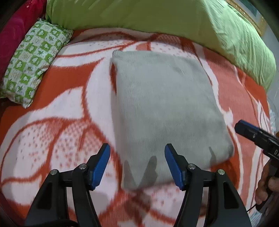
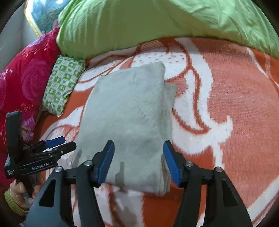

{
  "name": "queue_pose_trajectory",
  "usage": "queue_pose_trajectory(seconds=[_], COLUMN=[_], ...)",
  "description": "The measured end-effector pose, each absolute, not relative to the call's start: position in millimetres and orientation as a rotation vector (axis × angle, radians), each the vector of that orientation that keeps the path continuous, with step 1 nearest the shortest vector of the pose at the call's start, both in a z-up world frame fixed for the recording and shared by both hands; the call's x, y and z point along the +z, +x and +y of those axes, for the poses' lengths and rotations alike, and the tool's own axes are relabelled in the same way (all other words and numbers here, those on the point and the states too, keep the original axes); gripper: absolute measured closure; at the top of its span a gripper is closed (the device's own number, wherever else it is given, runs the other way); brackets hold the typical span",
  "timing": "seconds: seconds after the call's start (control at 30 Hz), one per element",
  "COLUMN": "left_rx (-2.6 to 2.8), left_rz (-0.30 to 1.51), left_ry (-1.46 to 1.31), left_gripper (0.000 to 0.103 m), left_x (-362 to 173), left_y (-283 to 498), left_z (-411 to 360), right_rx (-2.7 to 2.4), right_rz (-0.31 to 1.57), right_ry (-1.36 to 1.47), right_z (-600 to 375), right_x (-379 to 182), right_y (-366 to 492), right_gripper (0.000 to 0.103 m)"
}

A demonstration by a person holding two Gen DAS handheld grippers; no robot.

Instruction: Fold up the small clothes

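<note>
Looking down along both tools, we see a grey garment point(image 1: 162, 111) folded into a thick rectangle, lying flat on the orange-and-white blanket point(image 1: 52, 108) near its middle. Our left gripper point(image 1: 137, 164) hangs above the garment's near edge with its blue pads wide apart; nothing is between them and neither pad touches the cloth, only their shadows fall on it. Our right gripper point(image 2: 138, 160) is held the same way over the near edge, jaws standing well open and empty, the knit showing clear in the gap between the pads. In the right wrist view a lower layer of the garment pokes out along its right side. From the left wrist view, the right gripper shows at the right edge of the blanket, with a hand point(image 1: 266, 185) wrapped around its handle. From the right wrist view, the left gripper appears by the blanket's left edge, a hand point(image 2: 21, 190) with a green bangle point(image 2: 12, 202) holding it. At the far edge lies a lime green duvet point(image 1: 157, 15); a small green checked pillow point(image 1: 34, 61) sits at the far left corner beside a magenta floral blanket point(image 2: 24, 76).
</note>
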State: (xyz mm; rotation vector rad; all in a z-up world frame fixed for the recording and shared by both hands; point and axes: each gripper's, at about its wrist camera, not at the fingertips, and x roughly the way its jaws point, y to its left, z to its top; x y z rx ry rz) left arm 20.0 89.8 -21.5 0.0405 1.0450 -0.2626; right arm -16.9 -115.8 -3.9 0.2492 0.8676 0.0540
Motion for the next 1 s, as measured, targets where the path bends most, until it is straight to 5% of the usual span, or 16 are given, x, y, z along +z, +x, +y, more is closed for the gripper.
queue_pose_trajectory(seconds=[0.23,0.27,0.3,0.37,1.0], left_rx=[-0.242,-0.234,-0.226,-0.22,-0.159], left_rz=[1.028,1.006,0.99,0.969,0.948], left_ry=[0.102,0.114,0.123,0.134,0.178], left_gripper=[0.038,0.037,0.032,0.019,0.017], left_x=[-22,-19,-17,-15,-32], left_y=[-30,-38,-43,-50,-71], left_z=[100,102,103,106,92], right_rx=[0.05,0.057,0.067,0.075,-0.058], right_rz=[0.78,0.734,0.703,0.672,0.827], right_ry=[0.14,0.119,0.111,0.122,0.105], right_z=[-90,-85,-82,-80,-79], right_x=[11,17,20,16,-27], right_y=[-62,-73,-80,-93,-101], right_gripper=[0.038,0.026,0.0,0.0,0.0])
